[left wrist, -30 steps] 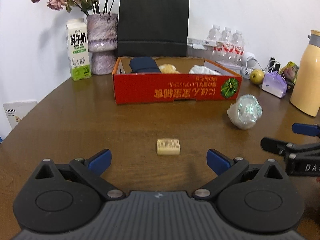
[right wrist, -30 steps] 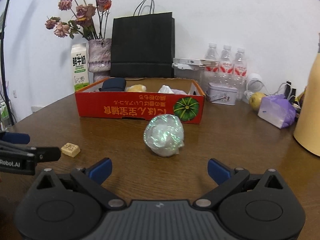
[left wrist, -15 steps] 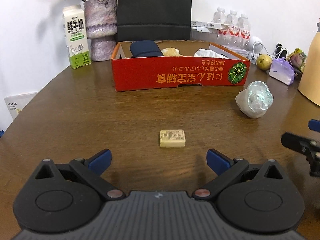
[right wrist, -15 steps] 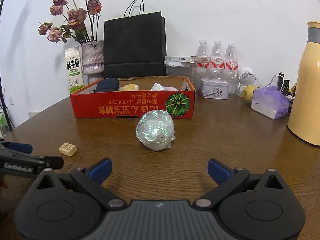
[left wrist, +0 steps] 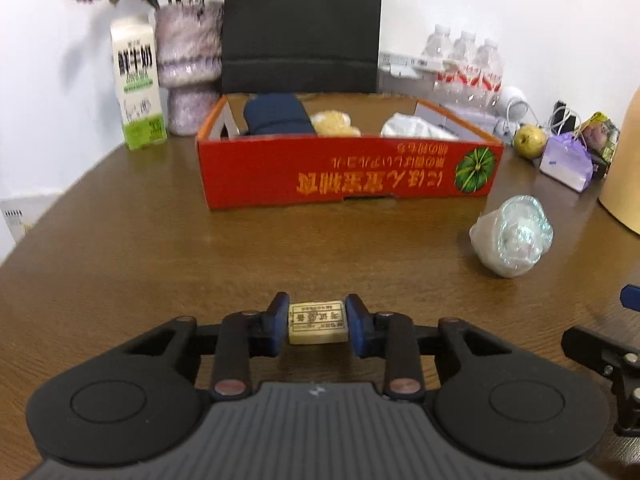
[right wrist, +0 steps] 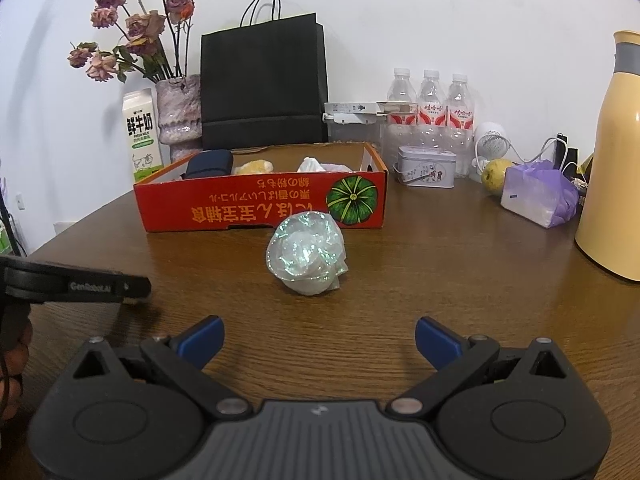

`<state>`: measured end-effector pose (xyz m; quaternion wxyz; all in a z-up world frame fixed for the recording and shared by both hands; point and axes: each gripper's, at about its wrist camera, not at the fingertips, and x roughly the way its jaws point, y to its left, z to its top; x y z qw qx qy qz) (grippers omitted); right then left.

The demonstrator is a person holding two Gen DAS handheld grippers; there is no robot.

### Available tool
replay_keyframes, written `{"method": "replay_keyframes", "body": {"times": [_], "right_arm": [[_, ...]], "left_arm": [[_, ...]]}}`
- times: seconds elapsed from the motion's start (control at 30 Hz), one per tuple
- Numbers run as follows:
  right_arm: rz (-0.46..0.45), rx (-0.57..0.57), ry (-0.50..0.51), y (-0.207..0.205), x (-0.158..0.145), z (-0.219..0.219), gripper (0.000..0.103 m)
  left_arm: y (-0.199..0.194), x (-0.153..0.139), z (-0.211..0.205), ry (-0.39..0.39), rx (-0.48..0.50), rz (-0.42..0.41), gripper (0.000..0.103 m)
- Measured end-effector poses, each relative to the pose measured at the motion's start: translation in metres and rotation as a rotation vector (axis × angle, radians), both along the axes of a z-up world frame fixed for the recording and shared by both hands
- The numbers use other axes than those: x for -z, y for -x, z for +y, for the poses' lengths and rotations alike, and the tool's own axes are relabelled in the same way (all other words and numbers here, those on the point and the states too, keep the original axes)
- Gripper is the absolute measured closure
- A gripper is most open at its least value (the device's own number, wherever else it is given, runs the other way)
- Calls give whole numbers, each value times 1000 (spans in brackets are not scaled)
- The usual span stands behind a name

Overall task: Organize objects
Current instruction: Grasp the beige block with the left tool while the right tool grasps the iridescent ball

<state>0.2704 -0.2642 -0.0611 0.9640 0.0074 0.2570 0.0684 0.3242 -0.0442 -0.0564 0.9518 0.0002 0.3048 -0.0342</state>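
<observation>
On brown wooden table (white wall behind).

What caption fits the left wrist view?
Left gripper shut on a small tan block on the wooden table, facing the red box.

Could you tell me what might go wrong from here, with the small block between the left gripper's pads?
1. The left gripper pinches the small tan block only by its short ends; it could twist or slip when lifted.
2. The red box already holds several items, so a drop may land on them.
3. The open right gripper is near the iridescent wrapped ball, which might roll if nudged.
</observation>
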Motion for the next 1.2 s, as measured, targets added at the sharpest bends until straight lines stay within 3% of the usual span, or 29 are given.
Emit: {"method": "replay_keyframes", "body": {"times": [0.33,0.77,1.2], "right_arm": [[5,9,12,-3,1,2,1],[-3,33,33,-8,1,11,1],[46,57,43,-59,6,23,4]], "left_arm": [[22,-18,4,-14,20,-132,71],[21,-19,28,-14,-32,-173,71],[21,-22,56,0,-68,-185,71]]}}
